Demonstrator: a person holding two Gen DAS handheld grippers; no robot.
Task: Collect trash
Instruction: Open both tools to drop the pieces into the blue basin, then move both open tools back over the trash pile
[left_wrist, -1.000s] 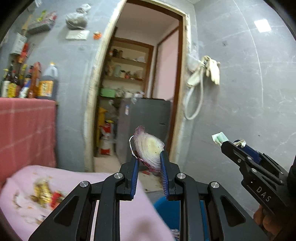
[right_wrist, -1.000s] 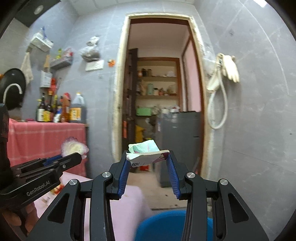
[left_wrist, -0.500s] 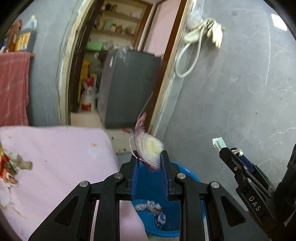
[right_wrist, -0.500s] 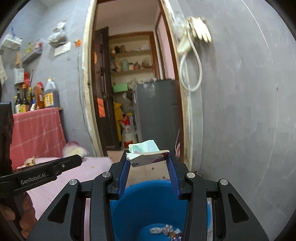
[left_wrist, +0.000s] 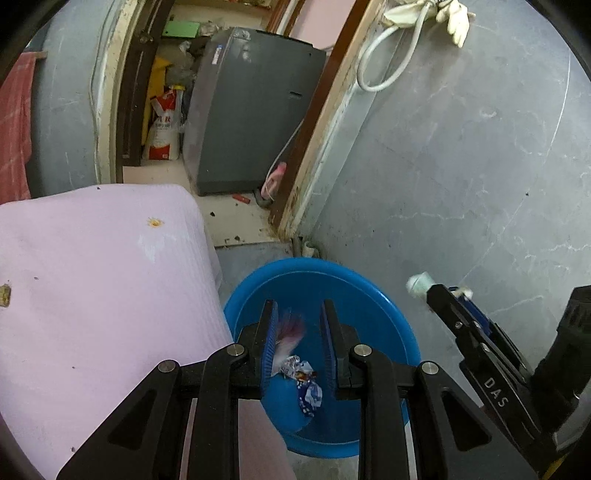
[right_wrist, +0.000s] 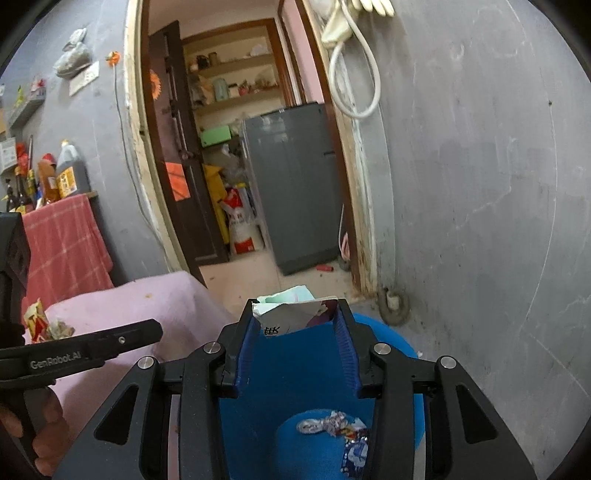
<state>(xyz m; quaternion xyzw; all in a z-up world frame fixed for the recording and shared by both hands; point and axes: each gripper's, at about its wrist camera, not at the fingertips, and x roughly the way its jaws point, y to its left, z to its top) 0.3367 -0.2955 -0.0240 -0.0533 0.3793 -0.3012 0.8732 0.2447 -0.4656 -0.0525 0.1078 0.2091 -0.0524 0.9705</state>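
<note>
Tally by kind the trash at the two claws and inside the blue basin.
Onion scrap, at the left claw: 1
Folded paper packet, in the right claw: 1
Crumpled wrappers, in the blue basin: 2
Total: 4

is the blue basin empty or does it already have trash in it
Not empty: crumpled wrappers lie on the bottom of the blue basin.
</note>
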